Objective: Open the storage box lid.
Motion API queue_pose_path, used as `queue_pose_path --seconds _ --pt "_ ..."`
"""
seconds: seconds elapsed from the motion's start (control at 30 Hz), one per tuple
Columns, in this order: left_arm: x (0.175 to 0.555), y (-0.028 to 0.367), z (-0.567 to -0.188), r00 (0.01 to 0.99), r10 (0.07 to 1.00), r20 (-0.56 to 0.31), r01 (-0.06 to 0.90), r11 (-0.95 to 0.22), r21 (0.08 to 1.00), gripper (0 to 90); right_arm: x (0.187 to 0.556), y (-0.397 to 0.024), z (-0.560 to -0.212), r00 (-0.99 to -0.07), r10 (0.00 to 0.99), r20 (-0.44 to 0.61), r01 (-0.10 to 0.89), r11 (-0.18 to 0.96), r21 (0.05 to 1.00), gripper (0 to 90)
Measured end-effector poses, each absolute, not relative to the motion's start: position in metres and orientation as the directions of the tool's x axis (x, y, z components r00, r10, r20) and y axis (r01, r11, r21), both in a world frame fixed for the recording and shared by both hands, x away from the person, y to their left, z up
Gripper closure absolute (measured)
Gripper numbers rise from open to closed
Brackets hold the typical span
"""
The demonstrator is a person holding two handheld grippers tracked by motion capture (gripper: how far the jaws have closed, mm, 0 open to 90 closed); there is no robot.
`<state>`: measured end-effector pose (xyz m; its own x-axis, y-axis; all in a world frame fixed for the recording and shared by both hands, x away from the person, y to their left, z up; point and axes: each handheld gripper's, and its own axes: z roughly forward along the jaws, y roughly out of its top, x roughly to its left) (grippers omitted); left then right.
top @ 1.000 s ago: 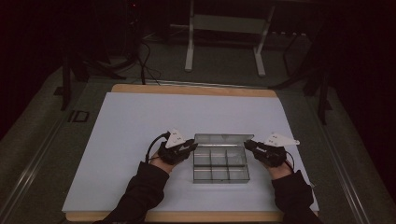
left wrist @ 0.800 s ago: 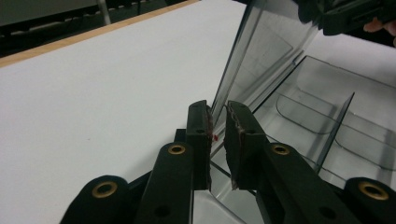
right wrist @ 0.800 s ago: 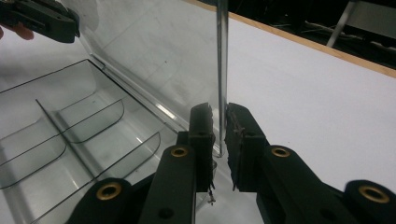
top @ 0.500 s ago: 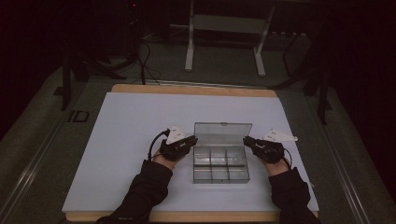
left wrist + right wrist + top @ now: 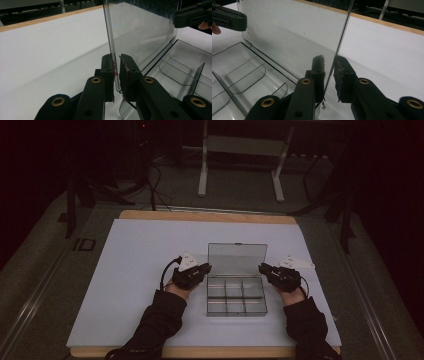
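Note:
A clear plastic compartment box [image 5: 236,300] lies on the white table cover, its lid [image 5: 237,259] swung up and standing nearly upright at the back. My left gripper [image 5: 204,269] is shut on the lid's left edge [image 5: 115,65]; the thin clear edge runs up between the two black pads. My right gripper [image 5: 263,269] is shut on the lid's right edge [image 5: 331,72], which crosses slantwise between its pads. The box's empty compartments [image 5: 182,72] show through the clear plastic. The other hand's gripper [image 5: 227,18] appears across the lid in each gripper view.
The white cover [image 5: 150,250] spreads wide to the left and behind the box over a wooden table [image 5: 200,215]. A metal stand [image 5: 240,165] and cables [image 5: 155,185] sit on the dark floor beyond the far edge.
The lid has swung up from nearly flat on the box to standing upright. Both grippers moved inward and back with its side edges.

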<state>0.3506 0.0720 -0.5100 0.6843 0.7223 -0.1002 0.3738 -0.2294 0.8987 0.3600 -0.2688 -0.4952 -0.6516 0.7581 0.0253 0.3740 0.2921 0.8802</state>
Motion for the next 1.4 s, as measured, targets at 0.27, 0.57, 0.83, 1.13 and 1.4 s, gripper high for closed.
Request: queue_pose_path --seconds 0.27,0.57,0.83,1.13,1.4 --pt "0.354 0.070 -0.512 0.676 0.728 -0.114 0.388 -0.220 0.895 79.6 0.363 -0.264 -0.498 -0.634 0.773 0.033 0.395 0.287 0.873 72.3" --pt "0.358 0.065 -0.516 0.671 0.732 -0.121 0.405 -0.224 0.886 71.7 0.366 -0.260 -0.503 -0.625 0.779 0.046 0.417 0.283 0.863 66.4" --pt "0.362 0.065 -0.520 0.661 0.734 -0.157 0.437 -0.207 0.876 66.3 0.368 -0.258 -0.506 -0.615 0.786 0.060 0.449 0.287 0.846 61.5" --pt "0.364 0.063 -0.523 0.654 0.734 -0.183 0.467 -0.203 0.860 60.4 0.370 -0.257 -0.508 -0.611 0.787 0.084 0.479 0.283 0.831 55.7" --pt "0.364 0.063 -0.524 0.649 0.736 -0.191 0.474 -0.196 0.858 60.0 0.371 -0.256 -0.509 -0.606 0.789 0.096 0.494 0.279 0.824 54.5"
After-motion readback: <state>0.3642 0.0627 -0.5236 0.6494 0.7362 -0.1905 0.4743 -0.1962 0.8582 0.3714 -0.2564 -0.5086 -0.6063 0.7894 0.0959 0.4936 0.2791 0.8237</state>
